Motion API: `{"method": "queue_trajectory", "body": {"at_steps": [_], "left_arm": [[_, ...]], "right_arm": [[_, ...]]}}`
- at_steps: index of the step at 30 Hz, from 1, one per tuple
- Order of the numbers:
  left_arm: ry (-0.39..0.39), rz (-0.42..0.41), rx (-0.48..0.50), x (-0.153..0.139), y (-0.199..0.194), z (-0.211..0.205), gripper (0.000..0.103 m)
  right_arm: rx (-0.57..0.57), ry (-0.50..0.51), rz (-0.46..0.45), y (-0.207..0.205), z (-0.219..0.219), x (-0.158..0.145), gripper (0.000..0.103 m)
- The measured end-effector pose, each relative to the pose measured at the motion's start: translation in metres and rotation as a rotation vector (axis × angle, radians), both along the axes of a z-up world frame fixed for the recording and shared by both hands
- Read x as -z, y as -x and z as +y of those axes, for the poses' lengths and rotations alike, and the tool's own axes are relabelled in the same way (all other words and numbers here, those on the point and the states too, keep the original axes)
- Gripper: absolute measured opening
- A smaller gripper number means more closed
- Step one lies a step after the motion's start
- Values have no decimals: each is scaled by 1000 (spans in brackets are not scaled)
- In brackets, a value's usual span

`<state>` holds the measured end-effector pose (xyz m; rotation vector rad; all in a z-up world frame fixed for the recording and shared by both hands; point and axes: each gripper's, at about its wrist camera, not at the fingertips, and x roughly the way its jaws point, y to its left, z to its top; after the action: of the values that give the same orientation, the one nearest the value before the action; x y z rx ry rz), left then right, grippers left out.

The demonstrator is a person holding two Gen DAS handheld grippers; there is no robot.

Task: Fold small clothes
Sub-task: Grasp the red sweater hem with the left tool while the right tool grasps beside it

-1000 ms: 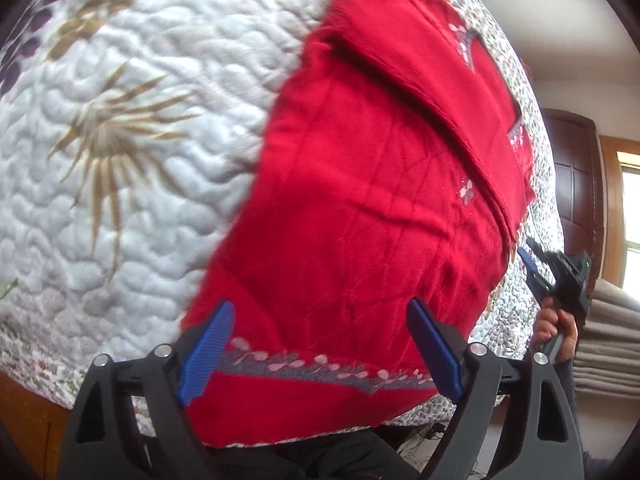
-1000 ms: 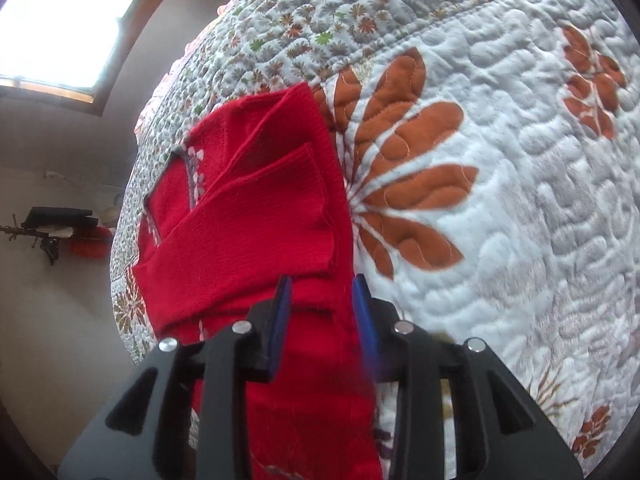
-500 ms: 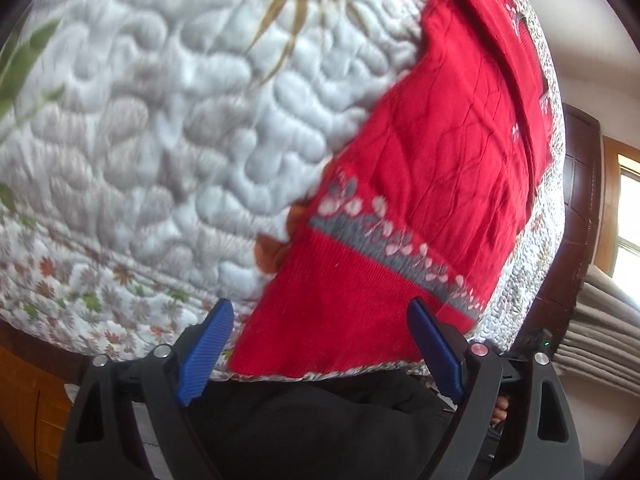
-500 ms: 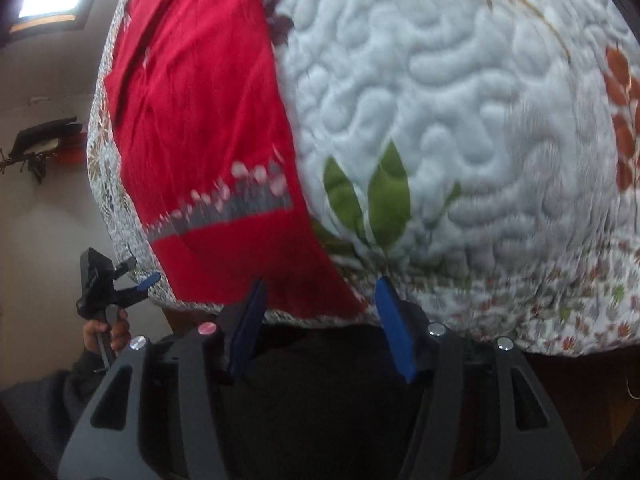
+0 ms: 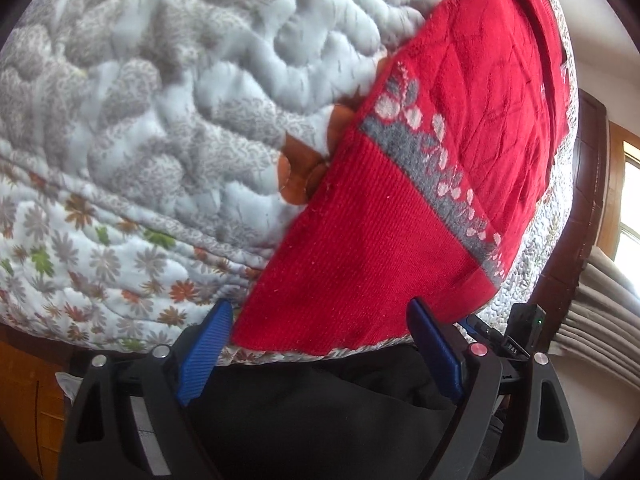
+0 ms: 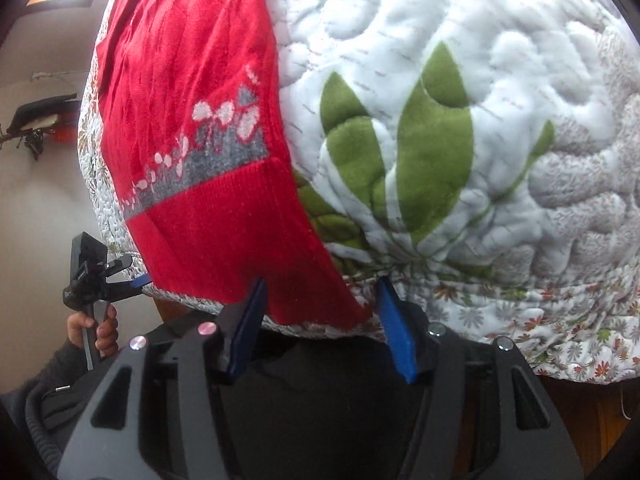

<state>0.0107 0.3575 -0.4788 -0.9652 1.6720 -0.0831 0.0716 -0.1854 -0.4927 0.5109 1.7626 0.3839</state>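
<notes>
A small red knitted sweater with a grey and white patterned band lies on the quilted bed, its ribbed hem at the bed's near edge. My left gripper is open, its blue pads on either side of the hem's left part, with the hem edge just above them. In the right wrist view the same sweater runs up the left side. My right gripper stands open at the hem's right corner. The left gripper shows at the far left, held by a hand.
The quilt has grey swirls and a flowered border; green leaf shapes lie right of the sweater. A person's dark clothing fills the space below the bed edge. A dark door, curtain and window are at the right.
Both grippers have pulled back from over the sweater down to its hem at the near bed edge. The right gripper has opened wider; the left has stayed open.
</notes>
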Motion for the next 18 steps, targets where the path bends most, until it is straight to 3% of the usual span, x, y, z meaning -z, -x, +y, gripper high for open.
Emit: {"method": "queue_trajectory", "body": {"at_steps": [3, 6, 7, 8, 9, 12, 18], "left_arm": [[-29, 14, 10, -1, -1, -2, 71], [-31, 31, 13, -2, 2, 0, 34], [-21, 33, 13, -2, 4, 2, 13], [-18, 25, 17, -5, 4, 2, 8], [-7, 13, 19, -7, 5, 2, 7], [30, -29, 19, -20, 8, 1, 7], [107, -132, -90, -60, 21, 10, 6]], "right_arm": [[31, -38, 21, 5, -2, 3, 38], [18, -50, 17, 10, 0, 2, 19], [17, -52, 14, 12, 0, 1, 12], [18, -58, 9, 13, -1, -1, 9], [20, -64, 3, 14, 1, -4, 5], [34, -93, -22, 16, 0, -19, 4], [151, -191, -89, 21, -14, -60, 3]]}}
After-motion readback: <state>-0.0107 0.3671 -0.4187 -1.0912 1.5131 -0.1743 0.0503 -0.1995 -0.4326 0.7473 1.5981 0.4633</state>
